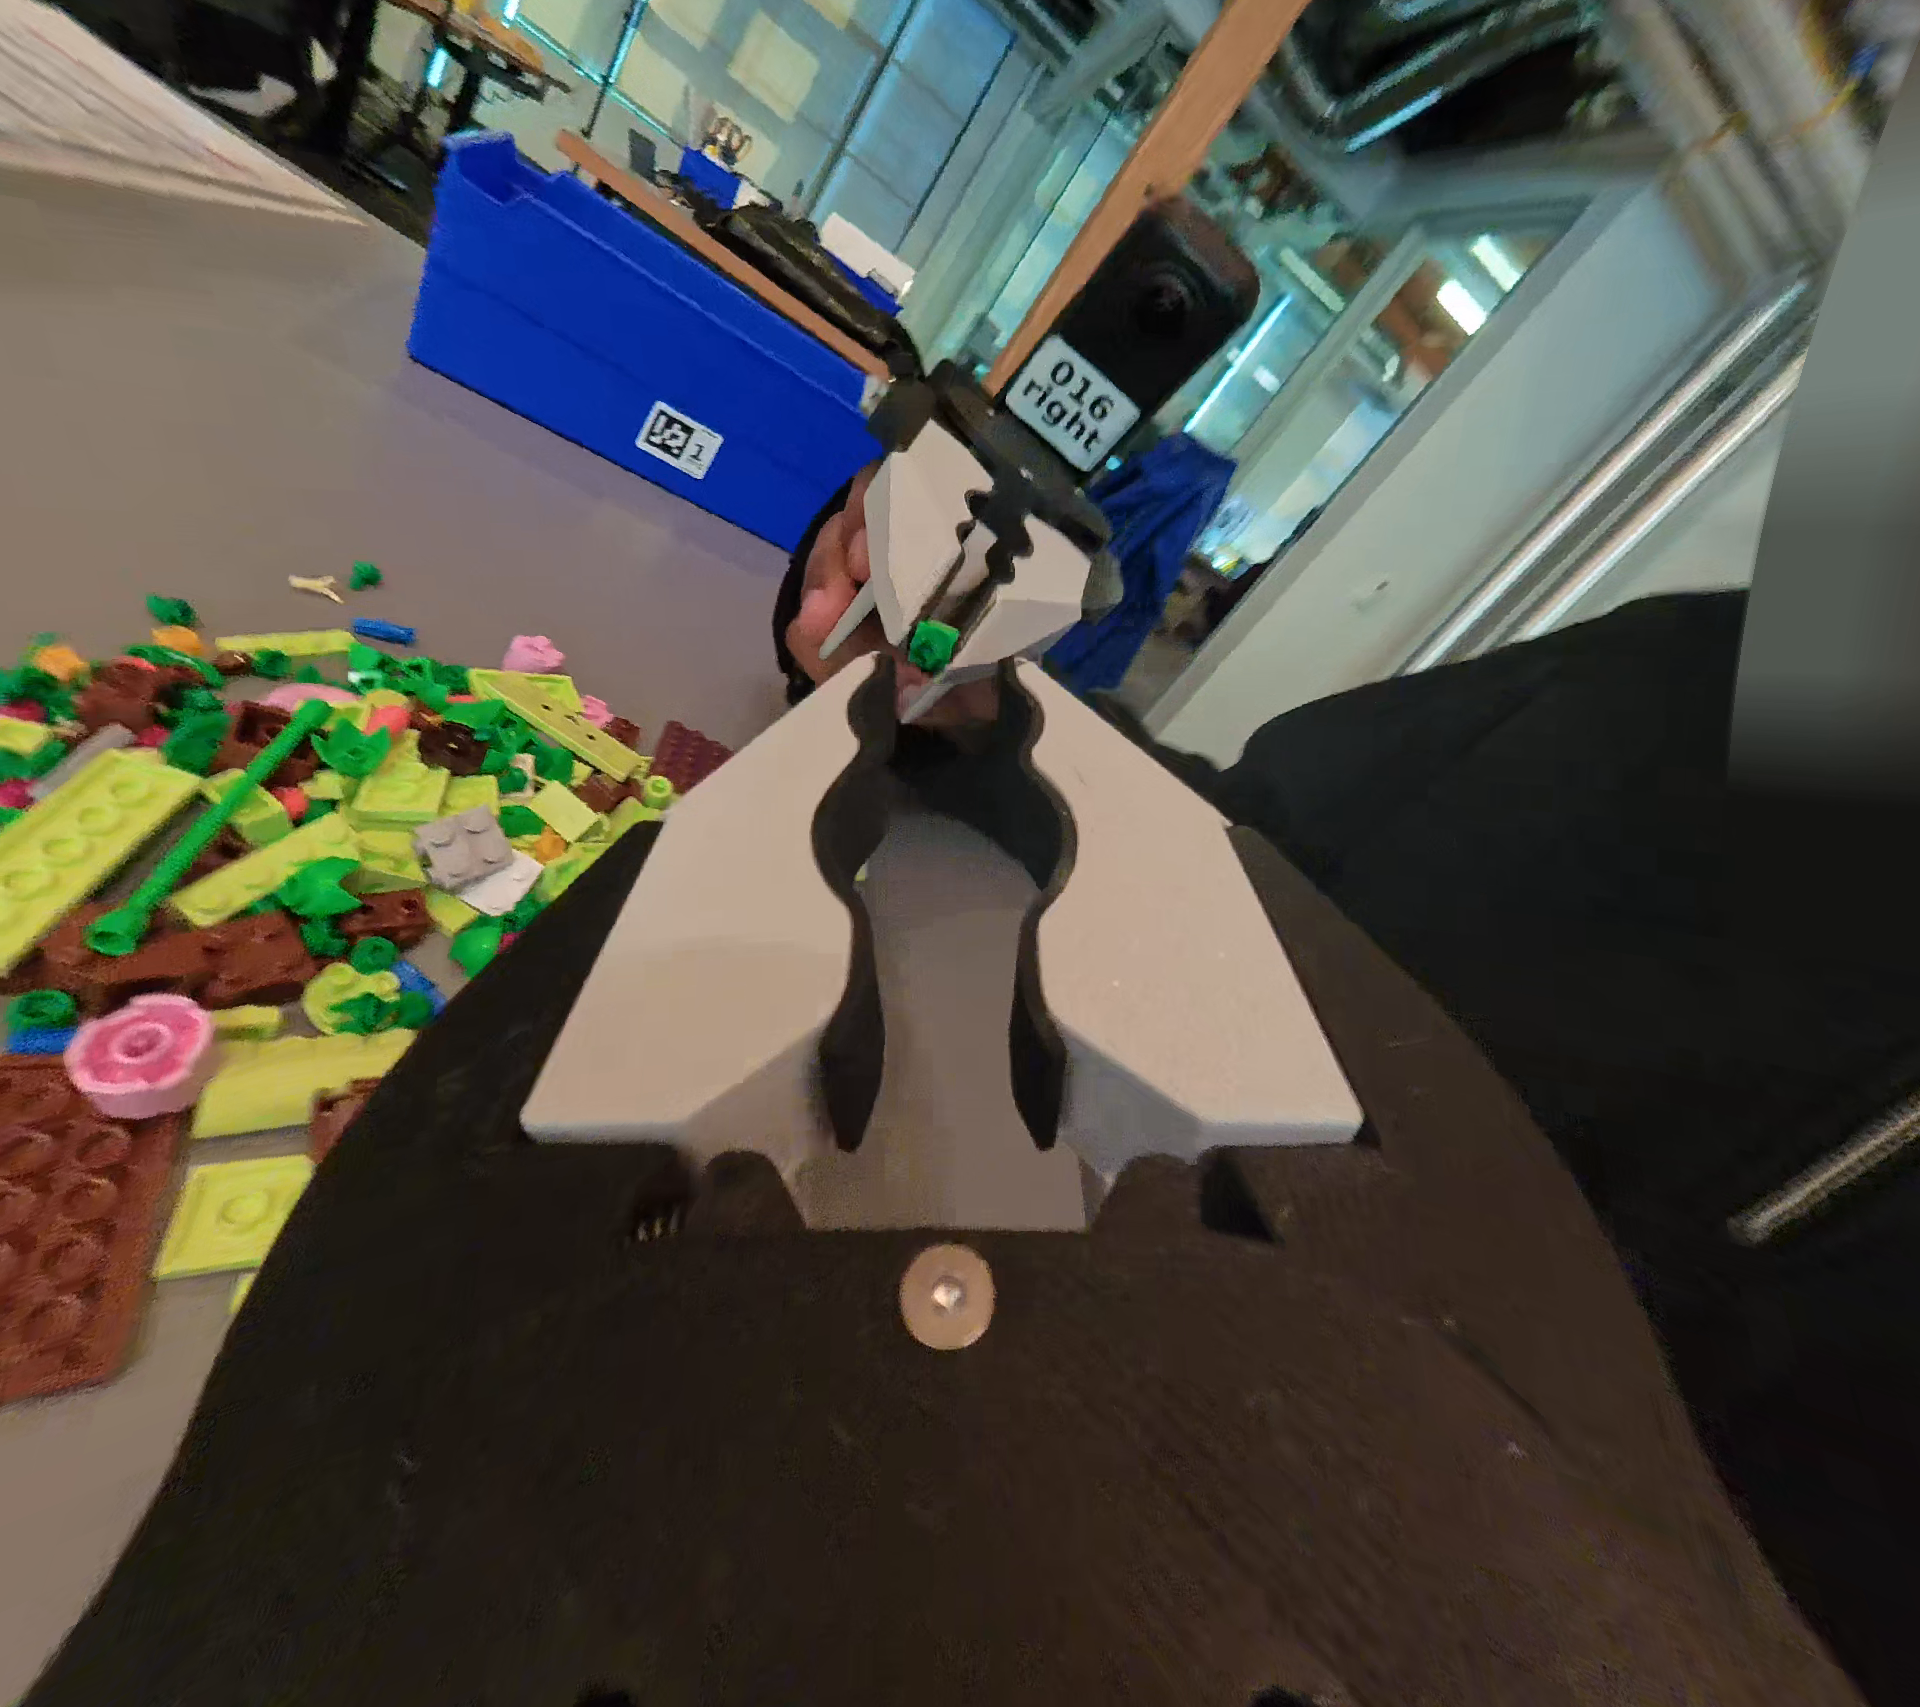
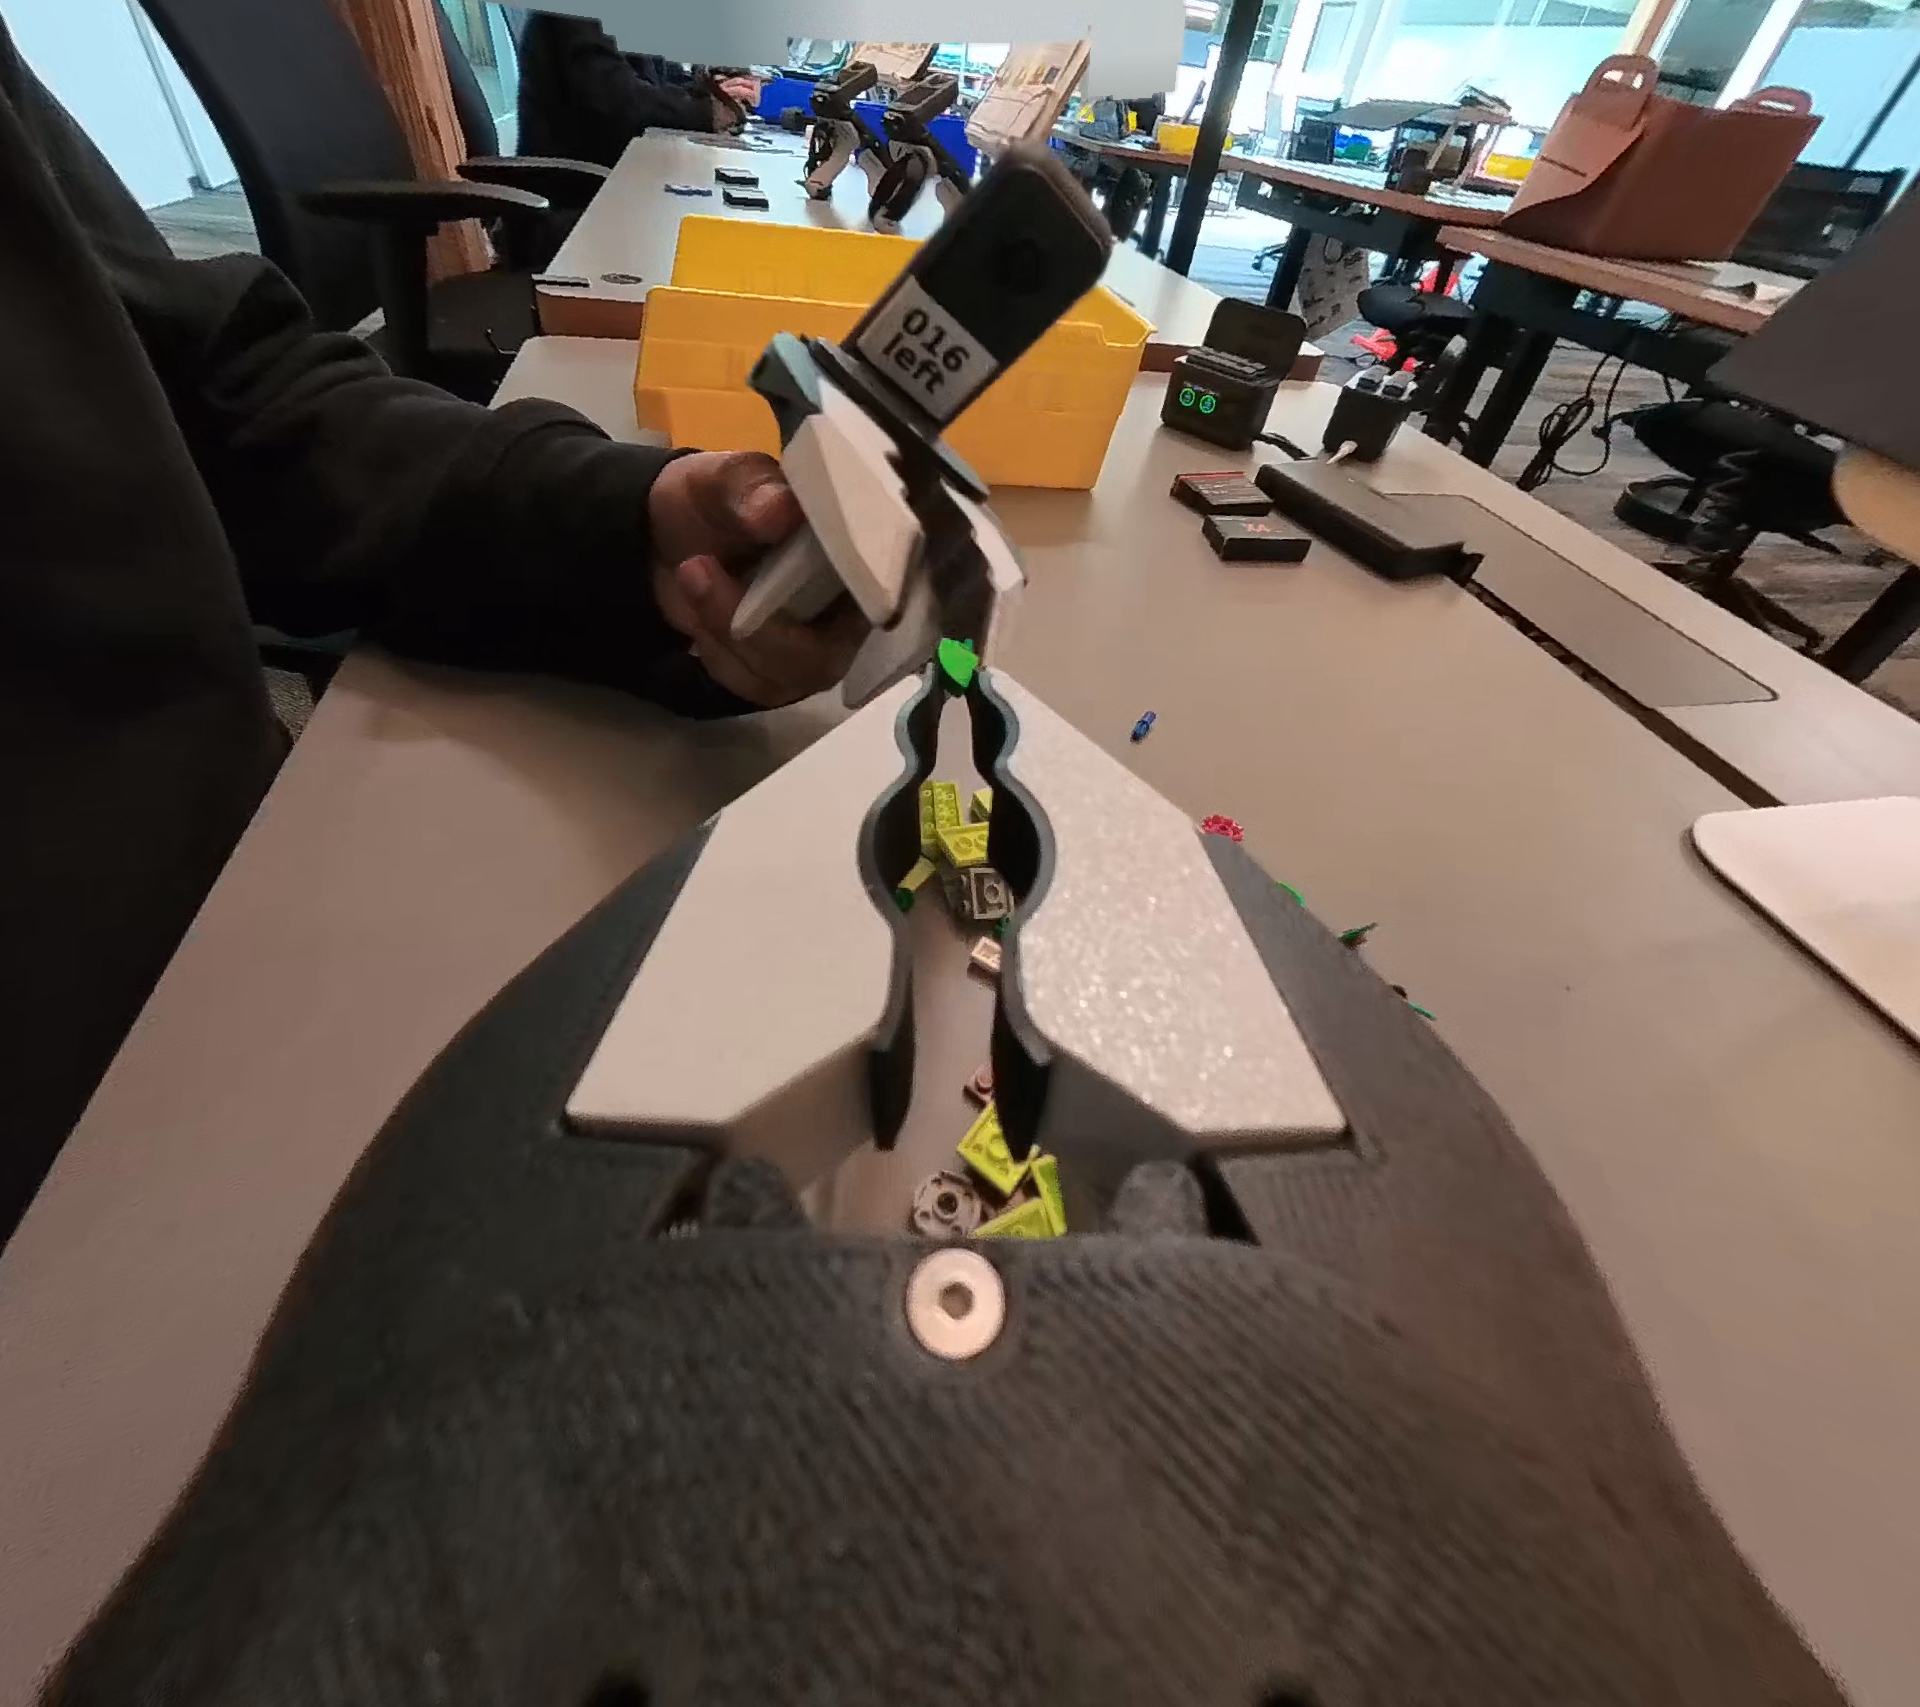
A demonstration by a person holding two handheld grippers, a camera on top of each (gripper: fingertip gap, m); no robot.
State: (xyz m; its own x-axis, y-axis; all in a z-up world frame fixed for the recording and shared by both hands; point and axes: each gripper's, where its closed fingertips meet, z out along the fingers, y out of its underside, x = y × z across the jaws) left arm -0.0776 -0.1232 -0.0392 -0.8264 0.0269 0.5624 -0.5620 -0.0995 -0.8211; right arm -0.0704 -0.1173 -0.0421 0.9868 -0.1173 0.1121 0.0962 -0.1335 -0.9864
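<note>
Above a grey table (image 2: 1351, 826), two hand-held grippers meet tip to tip over a scatter of toy bricks. The right gripper (image 2: 956, 681) is clamped on a small green piece (image 2: 956, 662) at the very end of its fingers, its jaws nearly together, with only a narrow gap behind the tips through which lime and grey bricks on the table show. The left gripper (image 1: 940, 681) faces it from the opposite side. Its jaws stand apart, with a clear gap between the wavy black pads; its tips sit just beside the green piece, and whether they touch it cannot be told. In the left wrist view the same piece (image 1: 932, 645) appears as a small, knobbly bright-green lump, pinched between the right gripper's (image 1: 951, 655) fingertips straight ahead of the left gripper's opening. No long axis can be made out on it.

Below and to the left of the left gripper lies the pile of bricks (image 1: 260, 826): lime plates, brown plates, green leaf shapes, a long green stem (image 1: 208, 836) and a pink flower (image 1: 140, 1055). Farther off stand a blue bin (image 1: 623, 338) in one view and a yellow bin (image 2: 727, 327) in the other. A person's hand (image 2: 727, 556) in a dark sleeve grips the left gripper's handle.
</note>
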